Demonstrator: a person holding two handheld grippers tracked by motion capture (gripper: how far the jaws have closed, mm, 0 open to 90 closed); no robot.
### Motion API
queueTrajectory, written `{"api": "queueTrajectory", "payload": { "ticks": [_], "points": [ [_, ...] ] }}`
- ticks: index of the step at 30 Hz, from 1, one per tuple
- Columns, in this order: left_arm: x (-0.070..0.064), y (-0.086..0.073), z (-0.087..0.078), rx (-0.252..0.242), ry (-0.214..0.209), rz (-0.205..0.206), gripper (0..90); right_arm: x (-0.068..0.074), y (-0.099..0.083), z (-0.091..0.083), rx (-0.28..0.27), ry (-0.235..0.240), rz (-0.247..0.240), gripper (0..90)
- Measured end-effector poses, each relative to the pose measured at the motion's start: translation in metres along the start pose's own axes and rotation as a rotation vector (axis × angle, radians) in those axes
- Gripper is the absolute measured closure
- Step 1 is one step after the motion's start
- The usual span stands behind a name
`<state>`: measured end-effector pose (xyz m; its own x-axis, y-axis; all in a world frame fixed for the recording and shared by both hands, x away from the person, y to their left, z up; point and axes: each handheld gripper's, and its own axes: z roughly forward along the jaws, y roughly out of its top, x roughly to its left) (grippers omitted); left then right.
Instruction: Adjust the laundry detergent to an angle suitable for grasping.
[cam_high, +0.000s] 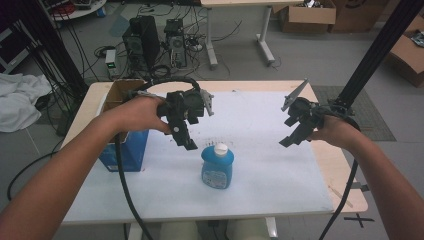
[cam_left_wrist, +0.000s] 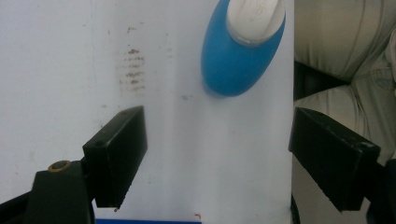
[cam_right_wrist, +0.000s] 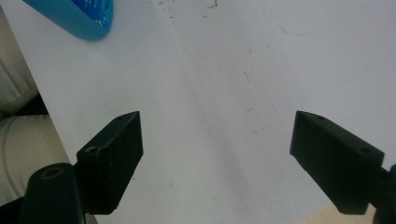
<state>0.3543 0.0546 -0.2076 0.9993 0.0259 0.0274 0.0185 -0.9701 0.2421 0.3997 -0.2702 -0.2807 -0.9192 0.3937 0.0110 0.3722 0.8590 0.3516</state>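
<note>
We see bare white mat (cam_high: 270, 165) on every side of the upright blue bottle (cam_high: 217, 167); blue box (cam_high: 122, 147) blocks the left edge.

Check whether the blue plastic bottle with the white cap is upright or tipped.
Upright: the blue plastic bottle stands on its base on the white tabletop, white cap on top.
</note>
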Motion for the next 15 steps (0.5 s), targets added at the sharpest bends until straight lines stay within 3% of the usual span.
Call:
{"api": "queueTrajectory", "payload": {
  "ticks": [15],
  "points": [
    [-0.0015,0.0001,-0.0033,-0.01,0.014,-0.005,20.2,0.003,-0.0009,-0.0029,-0.002,-0.003,-0.001,17.1]
  ]
}}
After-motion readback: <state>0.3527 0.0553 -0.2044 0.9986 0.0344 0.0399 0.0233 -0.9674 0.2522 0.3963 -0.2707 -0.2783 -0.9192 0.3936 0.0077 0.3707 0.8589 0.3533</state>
